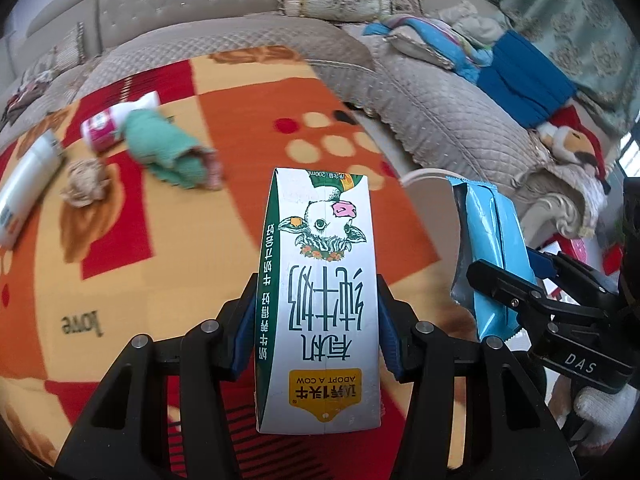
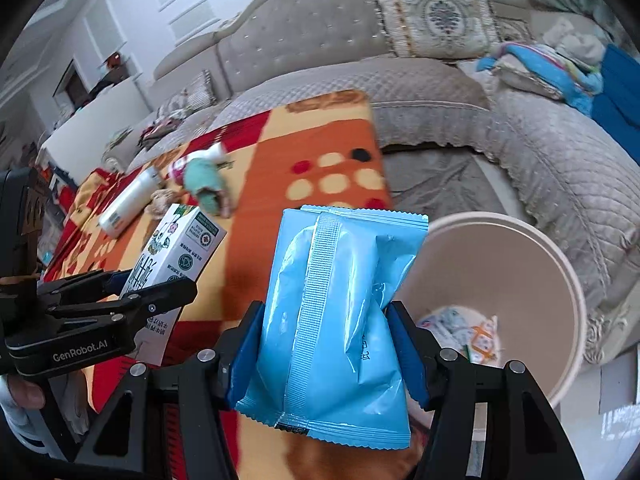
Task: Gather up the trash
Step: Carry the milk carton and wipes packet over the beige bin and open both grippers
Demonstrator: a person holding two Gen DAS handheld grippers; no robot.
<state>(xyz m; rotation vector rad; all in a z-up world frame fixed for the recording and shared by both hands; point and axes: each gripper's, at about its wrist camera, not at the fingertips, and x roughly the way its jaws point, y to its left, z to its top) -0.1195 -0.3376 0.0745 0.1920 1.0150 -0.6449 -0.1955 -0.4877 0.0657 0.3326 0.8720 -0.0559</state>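
My left gripper (image 1: pixel 317 280) is shut on a white and green milk carton (image 1: pixel 324 328) with a cow drawing, its blue pads pressing both sides. My right gripper (image 2: pixel 326 308) is shut on a light blue snack packet (image 2: pixel 340 280). Both are held above an orange, red and yellow blanket (image 1: pixel 224 92). The right wrist view shows the left gripper (image 2: pixel 160 284) with the carton (image 2: pixel 176 248) at the left. A beige round bin (image 2: pixel 560 272) stands just right of the packet, with a few wrappers (image 2: pixel 464 332) at its bottom. In the left wrist view the packet (image 1: pixel 496 240) sits at the right.
On the blanket's far left lie a white bottle (image 1: pixel 28 184), a pink-labelled bottle (image 1: pixel 108 120), a green cloth (image 1: pixel 168 148) and a crumpled paper ball (image 1: pixel 84 180). A quilted grey sofa (image 1: pixel 440 100) with cushions, clothes and a plush toy (image 1: pixel 572 140) wraps around behind and to the right.
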